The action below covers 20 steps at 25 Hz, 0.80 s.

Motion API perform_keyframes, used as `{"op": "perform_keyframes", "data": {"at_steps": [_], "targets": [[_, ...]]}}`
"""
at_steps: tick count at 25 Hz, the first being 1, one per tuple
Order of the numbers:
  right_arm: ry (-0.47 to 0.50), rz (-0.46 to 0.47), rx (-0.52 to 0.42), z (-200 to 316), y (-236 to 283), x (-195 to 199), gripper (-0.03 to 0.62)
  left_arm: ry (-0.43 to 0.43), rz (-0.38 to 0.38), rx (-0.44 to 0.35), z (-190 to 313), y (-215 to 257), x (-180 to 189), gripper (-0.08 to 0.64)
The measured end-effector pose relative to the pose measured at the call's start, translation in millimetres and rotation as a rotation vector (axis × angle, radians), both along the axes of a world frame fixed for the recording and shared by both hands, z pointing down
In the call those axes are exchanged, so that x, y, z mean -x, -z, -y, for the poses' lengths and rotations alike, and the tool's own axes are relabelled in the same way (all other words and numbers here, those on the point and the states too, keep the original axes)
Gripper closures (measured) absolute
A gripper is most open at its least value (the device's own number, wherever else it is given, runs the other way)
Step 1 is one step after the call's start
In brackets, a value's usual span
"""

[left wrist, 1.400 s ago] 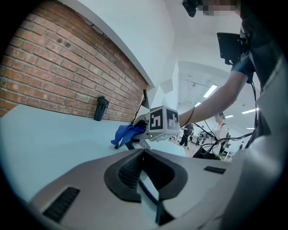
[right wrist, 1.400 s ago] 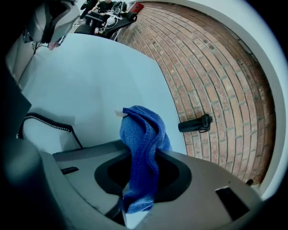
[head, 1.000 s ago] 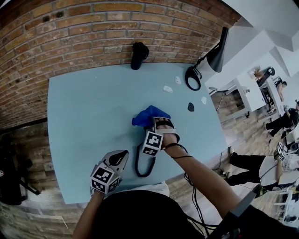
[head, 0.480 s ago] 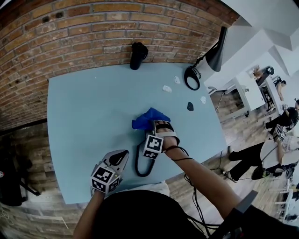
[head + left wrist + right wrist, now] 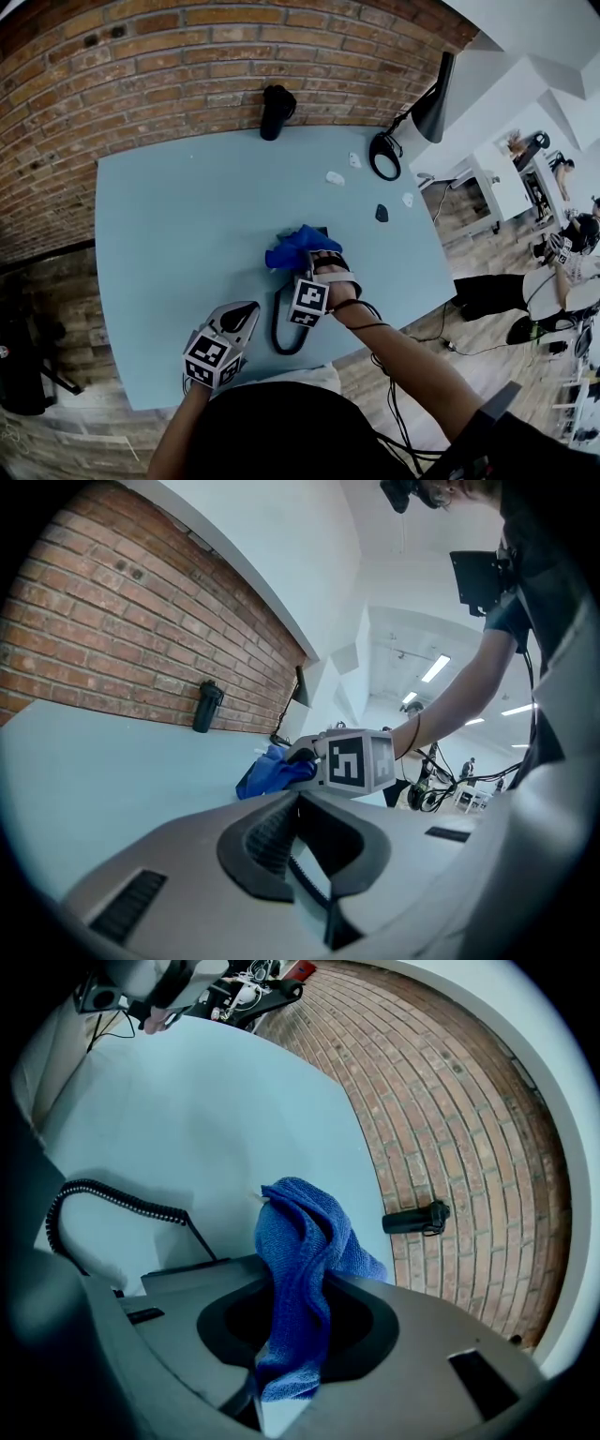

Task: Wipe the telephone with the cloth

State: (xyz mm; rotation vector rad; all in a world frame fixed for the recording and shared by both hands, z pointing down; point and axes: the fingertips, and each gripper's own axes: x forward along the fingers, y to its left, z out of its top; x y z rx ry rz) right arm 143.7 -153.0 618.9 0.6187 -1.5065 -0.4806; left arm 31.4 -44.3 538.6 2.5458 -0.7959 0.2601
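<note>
So, my right claw (image 5: 319, 255) is clamped on the blue cloth (image 5: 302, 1241), which bunches up through it and flops forward around the middle of the desk (image 5: 169, 216). The phone itself is mostly buried under the cloth and claw, so I can't really make it out. All I get is its coiled black cord (image 5: 281, 330) looping back toward me. My left claw (image 5: 300, 803) is closed on nothing, down by the near edge of the desk, left of the cord. A black cylinder thing (image 5: 275, 111) is up against the brick wall (image 5: 141, 66).
</note>
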Motion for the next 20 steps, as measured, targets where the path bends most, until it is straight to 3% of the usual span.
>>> {"op": "perform_keyframes", "data": {"at_steps": [20], "targets": [[0.003, -0.017, 0.066, -53, -25, -5, 0.481, -0.004, -0.011, -0.008, -1, 0, -3, 0.554]]}}
